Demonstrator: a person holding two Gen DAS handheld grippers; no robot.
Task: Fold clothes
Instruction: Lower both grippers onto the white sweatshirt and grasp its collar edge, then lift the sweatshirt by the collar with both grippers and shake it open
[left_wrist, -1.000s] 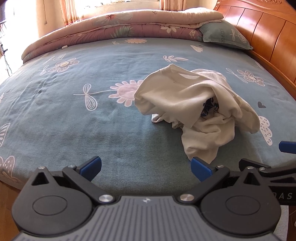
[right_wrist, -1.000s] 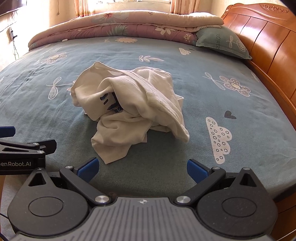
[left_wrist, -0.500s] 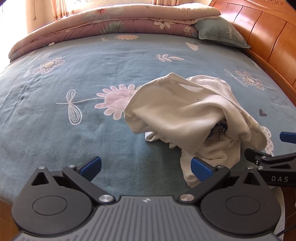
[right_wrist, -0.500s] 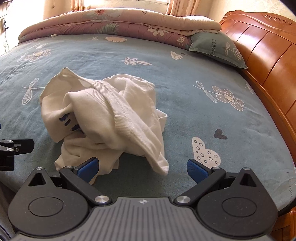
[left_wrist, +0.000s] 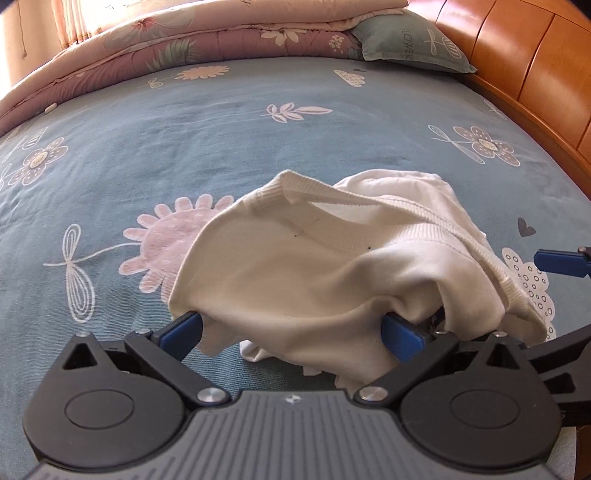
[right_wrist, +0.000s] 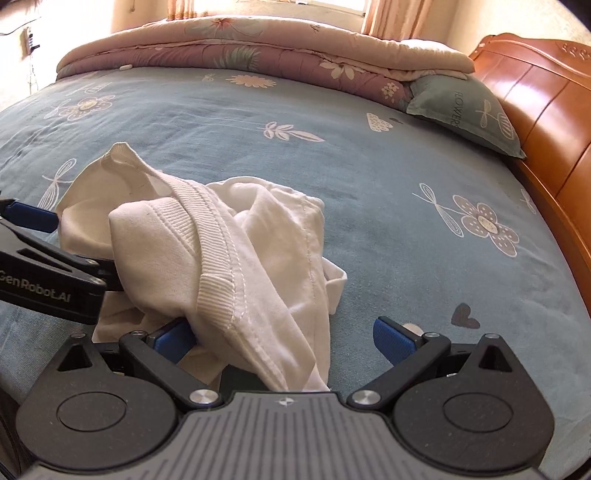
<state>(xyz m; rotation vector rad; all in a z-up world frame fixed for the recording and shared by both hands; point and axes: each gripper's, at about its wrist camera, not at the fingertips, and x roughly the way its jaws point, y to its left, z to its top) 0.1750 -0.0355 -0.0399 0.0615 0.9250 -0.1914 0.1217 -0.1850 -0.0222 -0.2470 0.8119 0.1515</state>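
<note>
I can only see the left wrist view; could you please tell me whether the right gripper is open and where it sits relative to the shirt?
Observer: The right gripper is open, with a hem of the white shirt draped between its fingers.
Operator: Do both fingers touch the cloth?
Observer: Its left finger is partly under the cloth; the right finger is apart from it, over the blue sheet.
Operator: Is a sleeve showing there?
Observer: A cuff-like folded edge sticks out at the heap's right side.
</note>
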